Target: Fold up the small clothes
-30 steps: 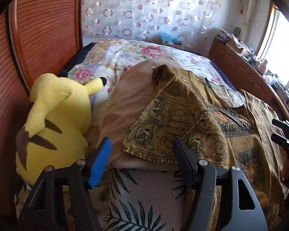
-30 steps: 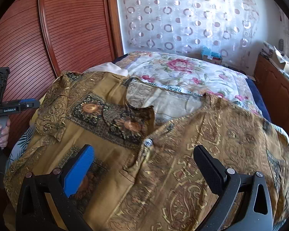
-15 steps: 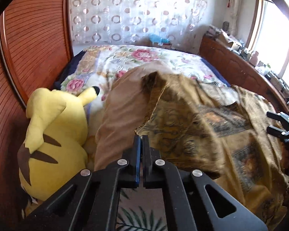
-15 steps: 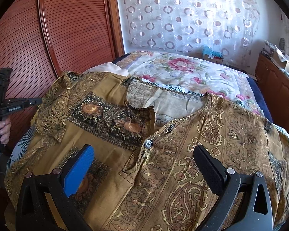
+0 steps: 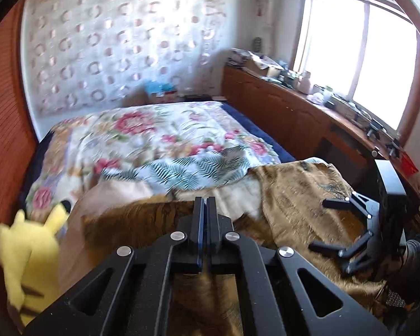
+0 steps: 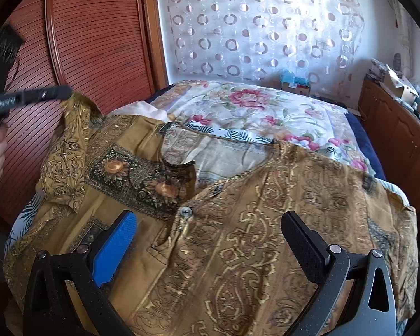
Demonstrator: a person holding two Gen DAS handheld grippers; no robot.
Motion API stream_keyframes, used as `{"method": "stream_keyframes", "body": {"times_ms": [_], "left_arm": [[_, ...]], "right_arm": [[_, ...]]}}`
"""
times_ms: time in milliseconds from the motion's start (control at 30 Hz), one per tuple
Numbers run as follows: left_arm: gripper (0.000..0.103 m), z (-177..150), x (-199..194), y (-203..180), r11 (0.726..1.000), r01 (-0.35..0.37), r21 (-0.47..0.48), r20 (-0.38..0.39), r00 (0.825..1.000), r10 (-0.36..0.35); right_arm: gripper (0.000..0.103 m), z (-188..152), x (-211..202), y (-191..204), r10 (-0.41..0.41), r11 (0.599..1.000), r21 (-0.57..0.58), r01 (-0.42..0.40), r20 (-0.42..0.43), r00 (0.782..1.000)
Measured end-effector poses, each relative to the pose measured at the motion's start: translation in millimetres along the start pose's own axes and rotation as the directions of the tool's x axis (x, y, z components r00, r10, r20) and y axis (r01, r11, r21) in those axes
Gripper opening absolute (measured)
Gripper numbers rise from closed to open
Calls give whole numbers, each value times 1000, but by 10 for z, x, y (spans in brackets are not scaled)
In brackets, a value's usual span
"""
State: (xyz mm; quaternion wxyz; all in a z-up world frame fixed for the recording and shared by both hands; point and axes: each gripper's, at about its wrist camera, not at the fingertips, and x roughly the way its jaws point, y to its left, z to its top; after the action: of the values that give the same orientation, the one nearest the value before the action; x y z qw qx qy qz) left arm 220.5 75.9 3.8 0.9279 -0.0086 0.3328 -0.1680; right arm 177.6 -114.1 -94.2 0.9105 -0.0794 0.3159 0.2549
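With the left claw (image 5: 203, 210) clamped on the sleeve (image 6: 78, 106) of the gold patterned shirt (image 6: 238, 224) spread on the bed (image 6: 266, 106), carry it evenly inward across the chest while the right claw (image 6: 210, 240), jaws apart, hovers above the front.

Shirt (image 6: 238, 252) lay spread across near end of bed (image 6: 266, 112); its left sleeve (image 6: 78, 106) lifted off the bed. Plush toy (image 5: 28, 257) sat left of shirt. Cabinet (image 5: 280, 112) ran along bed's right, curtain (image 6: 252, 28) behind
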Motion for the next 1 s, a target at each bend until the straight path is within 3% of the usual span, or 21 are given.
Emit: {"method": "stream_keyframes", "body": {"times_ms": [67,100,133,300,333,600,1000], "left_arm": [[4,94,92,-40,999,-28,16,-13,1000,28],[14,116,124,-33,999,-33,18,-19,999,33],[31,120,135,-18,999,-35,14,-18,999,36],[70,-16,109,131,996,-86,-12,-11,996,86],[73,-63,104,174,995,-101,-17,-14,995,101],[74,-500,186,364,984,-175,-43,-74,982,172],[74,-640,615,55,991,-130,-31,-125,984,125]], "right_arm": [[103,-6,-18,-13,-6,1000,7,6,1,1000],[103,-11,-25,-23,-10,1000,12,10,1,1000],[103,3,-26,-47,-10,1000,14,10,1,1000],[102,-13,-26,-35,-16,1000,7,16,-2,1000],[102,-21,-21,-40,-17,1000,7,17,-3,1000],[96,-21,-165,-264,-50,999,12,50,19,999],[95,-328,-572,-1004,-254,958,137,250,12,967]]}}
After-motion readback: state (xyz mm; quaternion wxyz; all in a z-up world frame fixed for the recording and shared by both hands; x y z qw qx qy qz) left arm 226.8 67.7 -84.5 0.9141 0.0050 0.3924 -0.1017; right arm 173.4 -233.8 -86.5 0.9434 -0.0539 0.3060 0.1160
